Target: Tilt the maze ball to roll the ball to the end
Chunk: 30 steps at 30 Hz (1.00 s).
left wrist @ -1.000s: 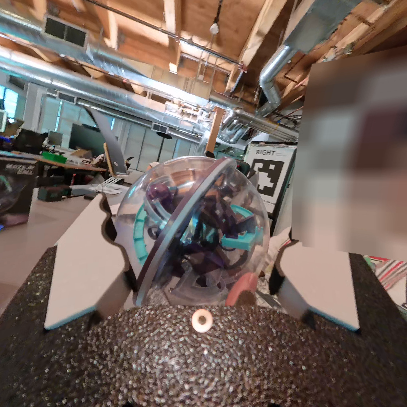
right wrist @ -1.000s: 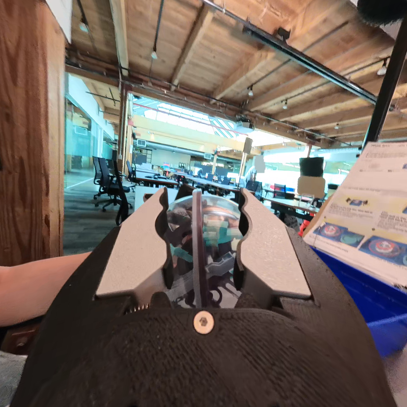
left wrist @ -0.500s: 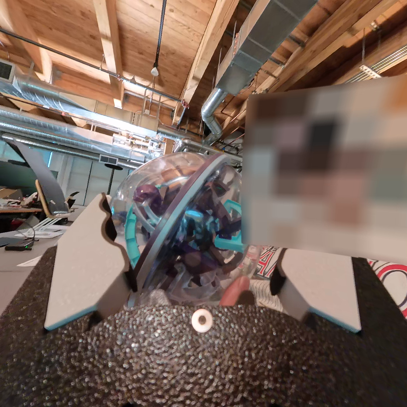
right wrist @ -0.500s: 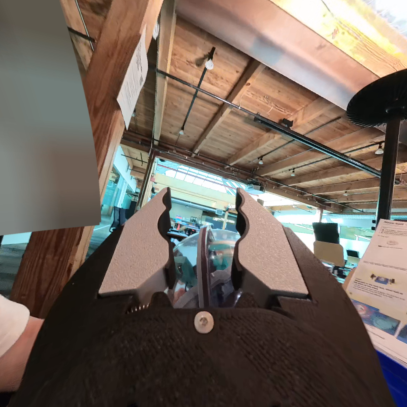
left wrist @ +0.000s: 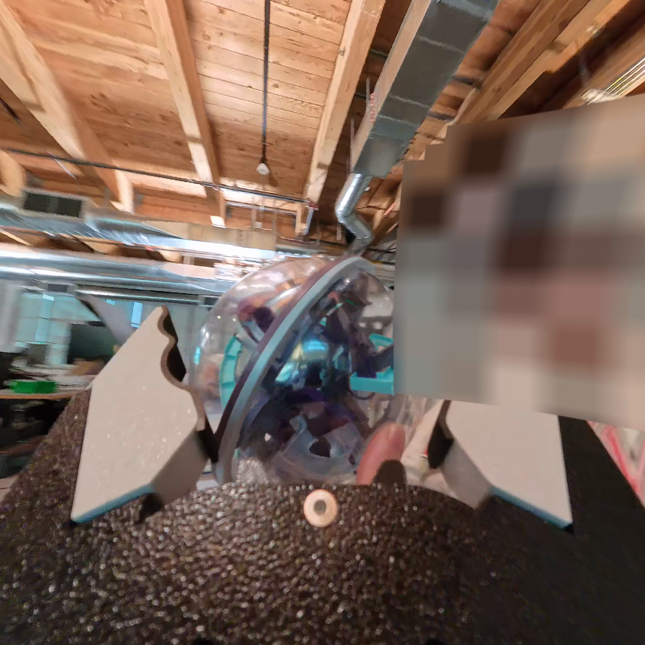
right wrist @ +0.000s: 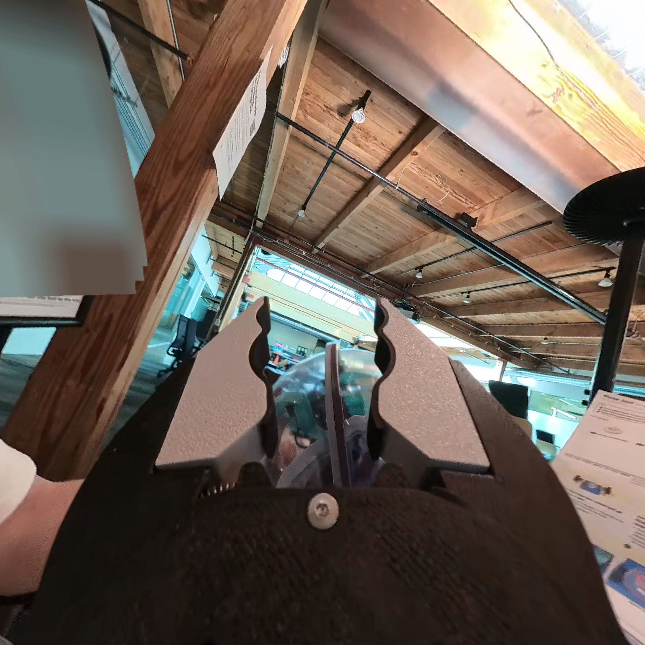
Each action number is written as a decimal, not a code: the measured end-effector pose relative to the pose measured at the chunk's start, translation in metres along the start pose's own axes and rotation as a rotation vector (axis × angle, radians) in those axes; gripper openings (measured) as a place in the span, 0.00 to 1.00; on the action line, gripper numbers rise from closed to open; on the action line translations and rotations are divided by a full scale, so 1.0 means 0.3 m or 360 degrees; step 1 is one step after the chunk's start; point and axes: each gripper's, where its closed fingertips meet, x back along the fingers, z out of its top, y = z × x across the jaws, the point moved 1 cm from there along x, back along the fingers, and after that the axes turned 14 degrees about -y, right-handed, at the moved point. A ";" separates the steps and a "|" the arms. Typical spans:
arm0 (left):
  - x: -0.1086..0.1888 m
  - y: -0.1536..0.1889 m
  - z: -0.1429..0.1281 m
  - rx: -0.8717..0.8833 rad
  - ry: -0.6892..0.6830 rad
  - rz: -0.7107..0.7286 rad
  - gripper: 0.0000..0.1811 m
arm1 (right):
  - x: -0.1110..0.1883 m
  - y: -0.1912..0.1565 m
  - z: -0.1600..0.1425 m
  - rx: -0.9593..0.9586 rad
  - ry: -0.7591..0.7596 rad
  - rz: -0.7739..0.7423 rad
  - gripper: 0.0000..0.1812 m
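Observation:
The maze ball is a clear sphere with teal and purple tracks inside and a grey rim band around it. It sits between the wide-spread fingers of my left gripper, whose left finger presses on its side; the right fingertip is hidden behind a blurred patch. In the right wrist view the maze ball sits low between the fingers of my right gripper, which is closed on it across the rim band. I cannot make out the small ball inside. A person's fingertip shows beside the sphere's lower right.
Both views point up at a wooden beam ceiling with metal ducts. A thick wooden post stands at left, a black pole at right, and printed sheets at lower right. A person's arm is at far left.
Both grippers have tipped upward with the maze ball held between them, so the views swung from the room to the ceiling. The grip on the ball looks unchanged.

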 end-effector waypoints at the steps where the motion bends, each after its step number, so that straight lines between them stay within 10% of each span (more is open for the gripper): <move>1: -0.008 0.005 0.017 -0.0102 -0.0007 0.0081 0.87 | 0.000 0.001 -0.005 0.0031 -0.0012 -0.0001 0.33; 12: -0.156 0.162 0.098 -0.0807 -0.0363 0.0501 0.82 | -0.020 0.067 0.027 0.0034 0.0013 -0.0112 0.36; 30: -0.218 0.248 0.096 -0.1170 -0.0154 0.0546 0.74 | 0.037 0.039 0.110 0.0007 0.0140 -0.0013 0.37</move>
